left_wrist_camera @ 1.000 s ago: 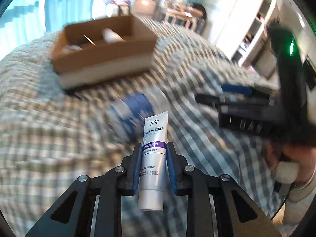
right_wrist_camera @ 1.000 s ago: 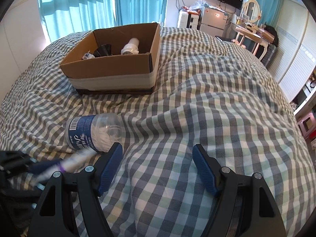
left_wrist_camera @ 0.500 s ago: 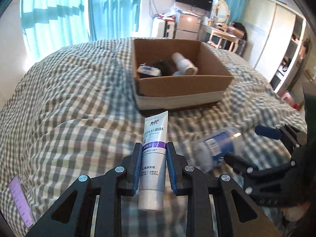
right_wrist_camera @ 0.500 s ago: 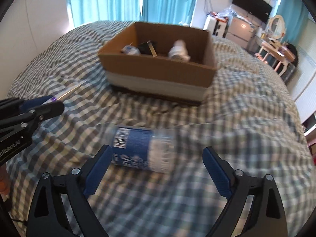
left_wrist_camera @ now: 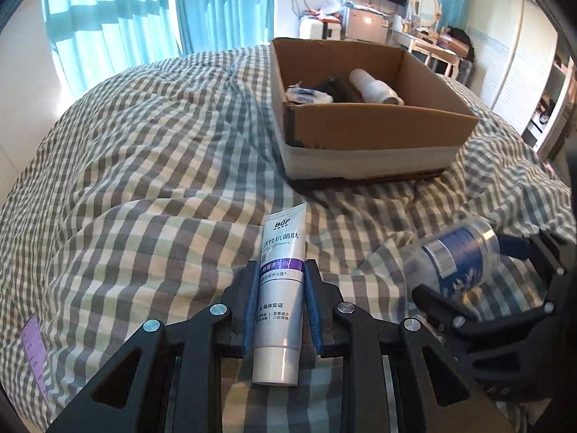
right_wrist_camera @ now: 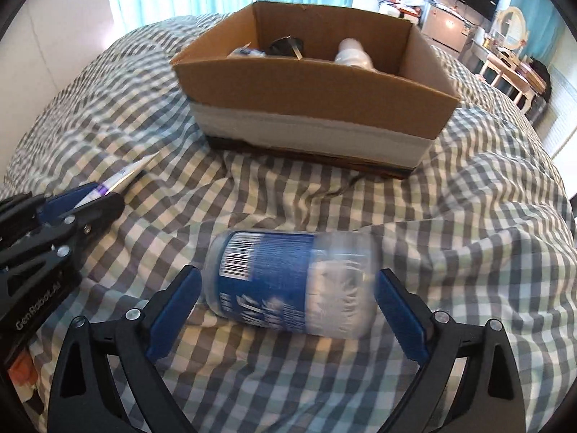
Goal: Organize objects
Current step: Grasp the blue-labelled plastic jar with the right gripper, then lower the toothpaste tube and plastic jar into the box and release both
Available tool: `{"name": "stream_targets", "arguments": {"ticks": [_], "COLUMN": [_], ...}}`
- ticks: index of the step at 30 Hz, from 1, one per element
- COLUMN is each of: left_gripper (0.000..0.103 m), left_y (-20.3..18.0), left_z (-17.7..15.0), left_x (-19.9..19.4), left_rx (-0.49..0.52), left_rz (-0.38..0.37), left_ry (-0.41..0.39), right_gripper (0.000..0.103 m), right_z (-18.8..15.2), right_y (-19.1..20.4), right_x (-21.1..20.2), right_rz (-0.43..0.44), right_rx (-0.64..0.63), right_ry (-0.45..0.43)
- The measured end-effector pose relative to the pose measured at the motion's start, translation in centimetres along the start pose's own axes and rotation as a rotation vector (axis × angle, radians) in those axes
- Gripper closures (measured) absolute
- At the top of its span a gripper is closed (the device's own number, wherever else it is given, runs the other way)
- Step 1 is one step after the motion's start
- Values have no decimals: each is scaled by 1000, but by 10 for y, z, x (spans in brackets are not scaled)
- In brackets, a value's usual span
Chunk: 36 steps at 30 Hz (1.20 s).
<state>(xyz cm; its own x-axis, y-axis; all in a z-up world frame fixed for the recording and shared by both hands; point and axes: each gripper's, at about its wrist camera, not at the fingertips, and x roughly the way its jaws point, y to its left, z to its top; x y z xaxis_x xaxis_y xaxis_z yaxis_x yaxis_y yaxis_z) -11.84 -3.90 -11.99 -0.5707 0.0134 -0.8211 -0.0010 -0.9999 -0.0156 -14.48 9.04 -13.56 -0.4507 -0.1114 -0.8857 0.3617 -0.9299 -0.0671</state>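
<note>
My left gripper (left_wrist_camera: 282,270) is shut on a white and purple toothpaste tube (left_wrist_camera: 280,281), held above the checked bed cover; it also shows in the right wrist view (right_wrist_camera: 90,202). A clear plastic jar with a blue label (right_wrist_camera: 292,281) lies on its side on the cover. My right gripper (right_wrist_camera: 288,288) is open, one finger at each end of the jar, pads apart from it. In the left wrist view the jar (left_wrist_camera: 454,256) lies at the right. An open cardboard box (left_wrist_camera: 375,140) (right_wrist_camera: 317,108) stands beyond, holding a white bottle (left_wrist_camera: 375,88), a dark object and a small packet.
The checked cover (left_wrist_camera: 144,166) is rumpled, with folds around the jar. A purple card (left_wrist_camera: 34,342) lies at the left edge. Curtains, a wardrobe and a dressing table stand beyond the bed.
Both grippers have moved toward the box. My right gripper has come down around the jar. The left has swung left, still holding the tube.
</note>
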Motion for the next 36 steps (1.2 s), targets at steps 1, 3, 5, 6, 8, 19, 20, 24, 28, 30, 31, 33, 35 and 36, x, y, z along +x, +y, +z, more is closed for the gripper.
{"name": "stream_targets", "arguments": {"ticks": [1, 3, 5, 6, 8, 19, 20, 24, 28, 30, 31, 33, 35, 36], "left_gripper": [79, 79, 79, 79, 79, 79, 79, 79, 79, 79, 79, 79, 79, 79], "left_y": [1, 2, -1, -1, -3, -14, -15, -21, -26, -26, -25, -24, -26, -26], "left_z": [0, 0, -1, -2, -3, -11, -11, -10, -8, -4, -1, 7, 18, 26], "left_x": [-2, -3, -3, -3, -4, -38, -42, -63, -84, -93, -99, -110, -120, -125], "left_rx": [-7, -9, 1, 4, 10, 43, 46, 63, 78, 77, 64, 60, 71, 72], "left_rz": [2, 6, 18, 23, 33, 137, 145, 166, 191, 179, 156, 136, 128, 94], "left_ry": [-6, -11, -13, -14, -20, -103, -116, -169, -232, -250, -258, -284, -316, -319], "right_gripper": [6, 6, 6, 6, 12, 12, 12, 12, 12, 12, 12, 12, 12, 12], "right_z": [-1, -3, -4, -5, -7, -13, -13, -11, -11, -11, -11, -8, 0, 6], "right_y": [3, 7, 7, 6, 3, 1, -1, -6, -6, -4, -3, -5, -8, -10], "right_x": [1, 5, 9, 10, 8, -32, -40, -66, -95, -114, -126, -143, -159, -165], "right_rz": [-22, -61, -92, -97, -93, -100, -99, -104, -104, -118, -126, -131, -108, -90], "right_rx": [-13, -27, -24, -18, -6, 24, 30, 49, 54, 32, 18, 3, -3, -8], "right_ry": [3, 0, 10, 6, -9, -131, -149, -213, -270, -311, -337, -368, -395, -403]}}
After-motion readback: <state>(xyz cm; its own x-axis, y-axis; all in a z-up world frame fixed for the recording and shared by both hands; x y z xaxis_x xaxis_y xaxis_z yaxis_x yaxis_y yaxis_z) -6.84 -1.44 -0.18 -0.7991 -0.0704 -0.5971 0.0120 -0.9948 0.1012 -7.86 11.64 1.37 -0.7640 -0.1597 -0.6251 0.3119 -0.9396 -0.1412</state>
